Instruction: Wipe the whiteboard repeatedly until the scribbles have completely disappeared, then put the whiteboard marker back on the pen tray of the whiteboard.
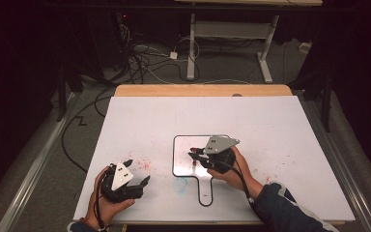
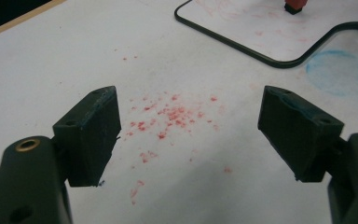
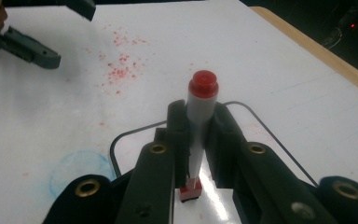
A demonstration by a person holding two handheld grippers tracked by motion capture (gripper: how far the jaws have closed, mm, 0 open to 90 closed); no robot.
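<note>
Your right claw [image 3: 196, 135] grips the red marker [image 3: 199, 116] tightly, its long axis upright, tip down on the small whiteboard [image 1: 183, 166]. Your left claw [image 1: 134, 174] is wide open and empty, well apart on the table [image 1: 280, 125], left of the whiteboard.

marker [image 3: 200, 116]: you hold a white barrel with a red end cap and a red tip.
small board [image 1: 183, 166]: white face, thin black rim, faint red scribbles.
table sheet [image 1: 270, 125]: white, speckled with red flecks, one pale blue round smudge.
table edge [image 1: 203, 90]: light wood.
left gripper [image 2: 189, 135]: your jaws are black, brass-coloured rivets.
right gripper [image 3: 197, 140]: black jaws, grey plate on top.
</note>
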